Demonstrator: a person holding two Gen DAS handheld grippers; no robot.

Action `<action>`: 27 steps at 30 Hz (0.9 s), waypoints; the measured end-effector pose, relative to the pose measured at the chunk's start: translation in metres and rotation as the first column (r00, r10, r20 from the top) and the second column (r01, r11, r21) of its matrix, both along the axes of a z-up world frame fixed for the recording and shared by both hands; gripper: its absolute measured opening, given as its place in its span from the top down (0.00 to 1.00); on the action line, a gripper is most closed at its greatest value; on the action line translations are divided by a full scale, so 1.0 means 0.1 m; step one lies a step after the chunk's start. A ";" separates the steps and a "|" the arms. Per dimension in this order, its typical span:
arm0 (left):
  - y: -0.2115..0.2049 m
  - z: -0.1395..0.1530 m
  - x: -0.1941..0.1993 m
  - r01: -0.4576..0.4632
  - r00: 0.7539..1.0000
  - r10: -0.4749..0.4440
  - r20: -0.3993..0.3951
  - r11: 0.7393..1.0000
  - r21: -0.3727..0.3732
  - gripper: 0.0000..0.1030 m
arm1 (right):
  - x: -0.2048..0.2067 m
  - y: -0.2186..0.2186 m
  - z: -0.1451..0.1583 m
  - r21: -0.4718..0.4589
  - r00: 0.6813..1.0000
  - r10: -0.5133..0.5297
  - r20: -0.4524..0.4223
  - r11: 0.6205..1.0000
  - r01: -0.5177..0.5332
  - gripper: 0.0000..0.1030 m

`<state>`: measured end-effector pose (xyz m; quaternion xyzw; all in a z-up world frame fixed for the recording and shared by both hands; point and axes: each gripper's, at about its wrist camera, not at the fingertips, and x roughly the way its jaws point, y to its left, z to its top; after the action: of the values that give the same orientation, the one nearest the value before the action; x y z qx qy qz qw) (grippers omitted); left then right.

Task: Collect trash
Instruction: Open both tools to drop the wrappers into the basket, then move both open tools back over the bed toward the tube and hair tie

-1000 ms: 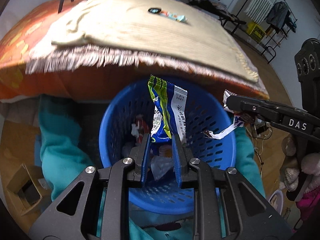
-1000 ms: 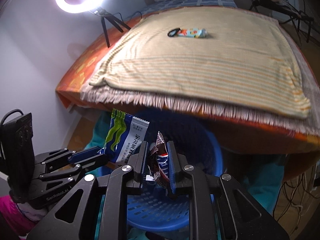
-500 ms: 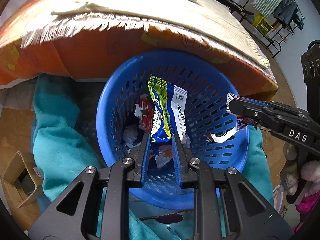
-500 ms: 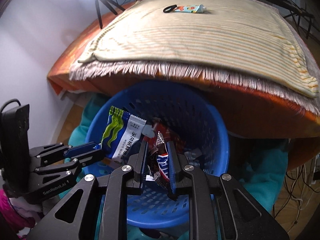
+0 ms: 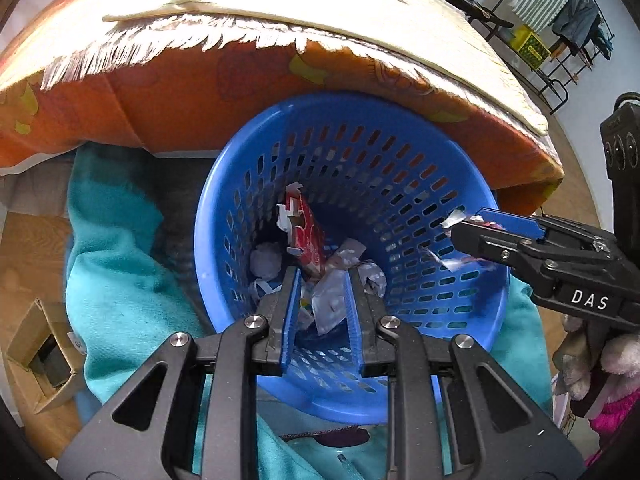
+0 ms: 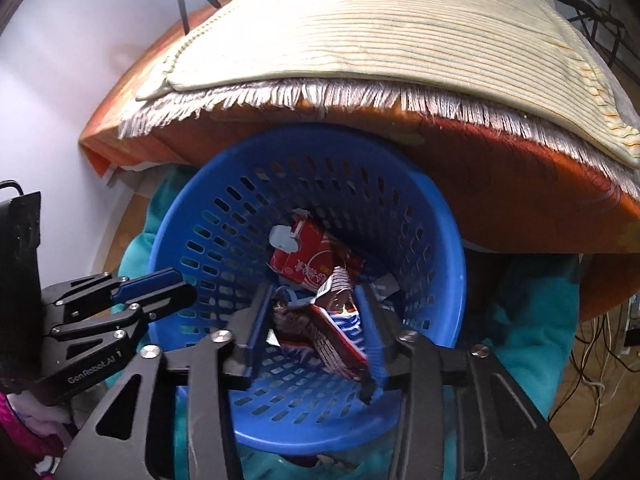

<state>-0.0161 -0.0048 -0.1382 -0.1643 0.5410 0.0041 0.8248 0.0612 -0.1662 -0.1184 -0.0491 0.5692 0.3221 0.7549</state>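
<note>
Basket view, left wrist: I am hovering my left gripper [image 5: 320, 300] over the blue basket [image 5: 400, 152], fingers spread and carrying nothing; trash is lying at the basket's bottom.
Basket view, right wrist: my right gripper [image 6: 316, 320] is parting over the basket [image 6: 452, 256]; the striped wrapper [image 6: 332, 332] is hanging loose between the fingers, long axis slanting down into the basket.

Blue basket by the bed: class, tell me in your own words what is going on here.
A person with two handheld grippers is dropping trash into the blue basket beside the bed. The left gripper hangs over it with jaws open and empty. The right gripper has its jaws parted around a striped wrapper above the basket; whether it is loose cannot be told. A red carton and crumpled scraps lie inside.
</note>
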 end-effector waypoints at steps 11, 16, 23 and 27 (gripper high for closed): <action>0.09 -0.03 -0.01 -0.020 1.000 0.020 -0.013 1.000 -0.005 0.79 | 0.03 0.00 0.00 -0.016 1.000 -0.020 0.005 1.000 0.020 0.44; 0.13 0.02 0.00 -0.031 1.000 0.031 0.006 1.000 -0.002 0.61 | 0.05 0.00 0.01 -0.029 1.000 -0.018 0.015 0.999 0.018 0.44; 0.17 0.18 0.10 -0.007 0.999 0.006 0.049 1.000 0.020 0.61 | 0.07 0.03 0.07 -0.041 0.999 -0.007 0.050 0.999 0.009 0.44; 0.21 0.34 0.21 0.010 0.996 -0.014 0.086 0.999 0.040 0.61 | 0.10 0.03 0.15 -0.031 0.998 0.008 0.069 1.000 -0.006 0.43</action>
<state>0.0049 0.0166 -0.1039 -0.1449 0.5058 0.0027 0.8504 0.0708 -0.1630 -0.1032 -0.0738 0.5476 0.3142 0.7720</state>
